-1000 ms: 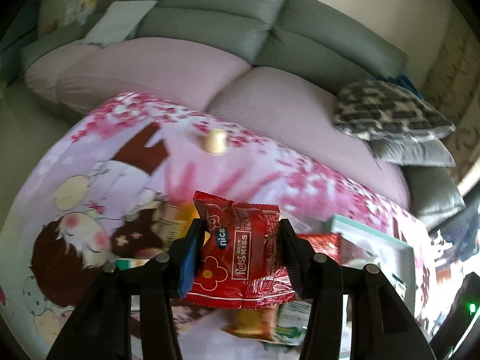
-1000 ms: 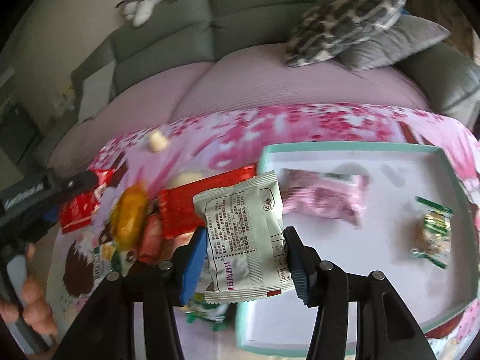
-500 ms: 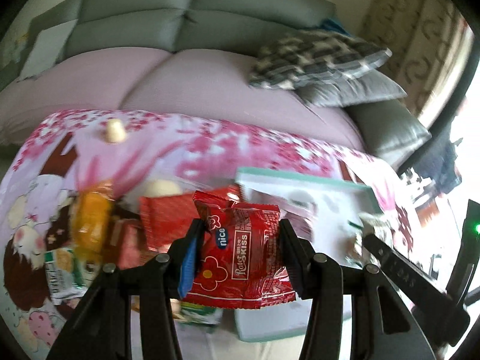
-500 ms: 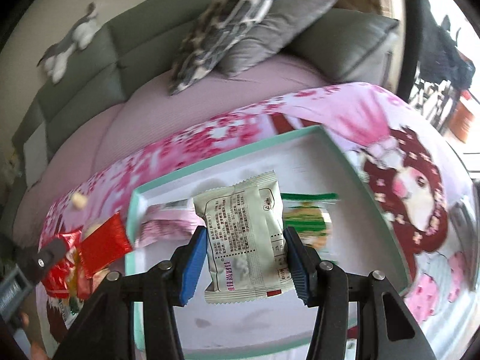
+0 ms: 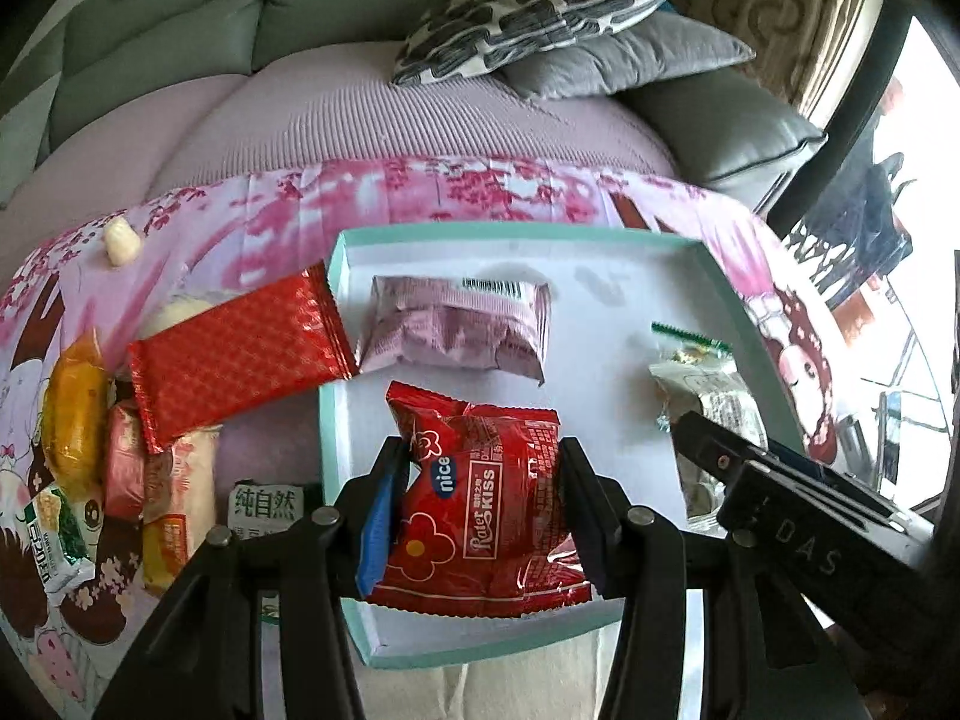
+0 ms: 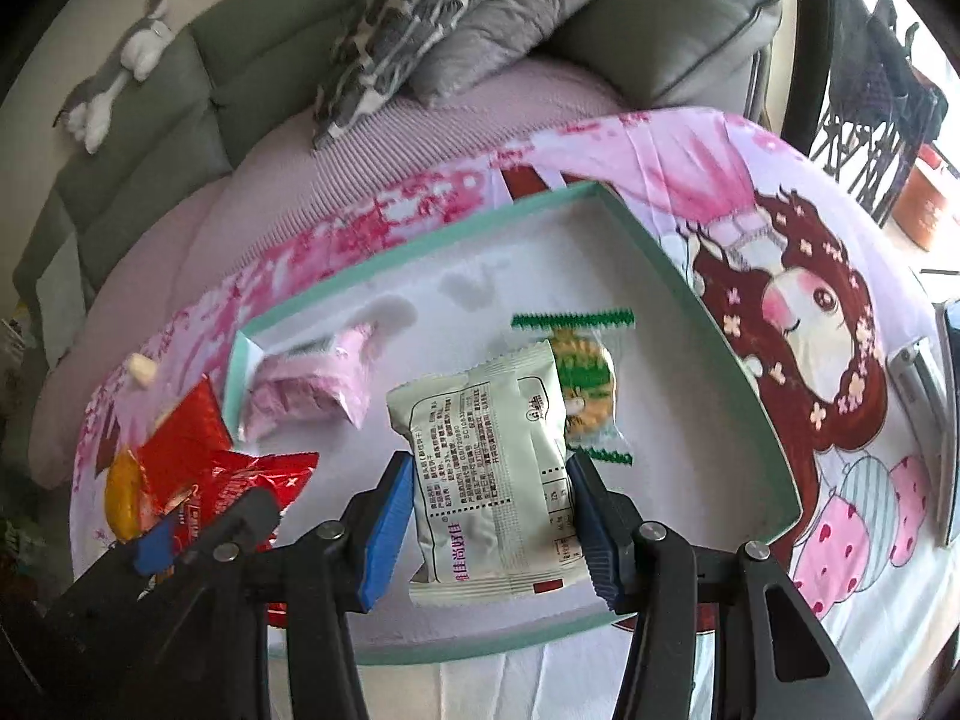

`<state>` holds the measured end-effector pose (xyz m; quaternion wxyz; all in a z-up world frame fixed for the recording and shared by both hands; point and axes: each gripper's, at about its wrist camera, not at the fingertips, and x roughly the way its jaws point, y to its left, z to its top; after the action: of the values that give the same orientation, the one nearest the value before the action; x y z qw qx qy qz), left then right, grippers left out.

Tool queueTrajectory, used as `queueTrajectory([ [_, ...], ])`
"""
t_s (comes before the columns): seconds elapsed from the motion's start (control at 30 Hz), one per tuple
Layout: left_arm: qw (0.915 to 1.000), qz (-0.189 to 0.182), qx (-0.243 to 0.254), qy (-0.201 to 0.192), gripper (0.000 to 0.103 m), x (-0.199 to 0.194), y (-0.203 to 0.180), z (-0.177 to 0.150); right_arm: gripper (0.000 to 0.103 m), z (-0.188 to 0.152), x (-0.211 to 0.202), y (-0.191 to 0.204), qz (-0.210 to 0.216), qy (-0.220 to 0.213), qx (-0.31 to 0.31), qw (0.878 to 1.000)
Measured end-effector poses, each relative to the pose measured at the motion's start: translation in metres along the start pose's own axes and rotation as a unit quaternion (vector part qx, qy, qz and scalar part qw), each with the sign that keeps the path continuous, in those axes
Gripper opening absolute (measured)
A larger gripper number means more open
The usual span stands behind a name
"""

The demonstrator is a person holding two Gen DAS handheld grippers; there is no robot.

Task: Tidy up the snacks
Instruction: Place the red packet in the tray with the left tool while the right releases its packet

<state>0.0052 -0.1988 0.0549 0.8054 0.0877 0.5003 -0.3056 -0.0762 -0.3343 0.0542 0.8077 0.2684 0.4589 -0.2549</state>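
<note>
Both packs hang right over the teal tray [image 5: 717, 267]: left gripper [image 5: 480, 510] pinching the red Kiss packet [image 5: 486, 498], right gripper [image 6: 489, 516] pinching the pale green packet [image 6: 486, 468], long axes upright between the fingers.

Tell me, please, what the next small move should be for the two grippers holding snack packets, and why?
Probably lower and release: the left gripper holds the red packet and the right gripper the pale packet, both already over the tray.

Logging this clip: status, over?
Left gripper shut on red packet; right gripper shut on white packet. Both over the tray. Nothing in the way.
</note>
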Motion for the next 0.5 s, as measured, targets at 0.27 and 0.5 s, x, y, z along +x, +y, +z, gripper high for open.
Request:
queueTrajectory([
  [0.27, 0.9997, 0.01, 0.003, 0.023, 0.052, 0.015, 0.0, -0.005, 0.055, -0.003, 0.017, -0.005, -0.009, 0.026, 0.001, 1.0],
  [0.5, 0.9988, 0.015, 0.003, 0.047, 0.052, 0.027, 0.002, -0.009, 0.056, -0.005, 0.025, -0.005, -0.023, 0.04, -0.001, 0.999],
])
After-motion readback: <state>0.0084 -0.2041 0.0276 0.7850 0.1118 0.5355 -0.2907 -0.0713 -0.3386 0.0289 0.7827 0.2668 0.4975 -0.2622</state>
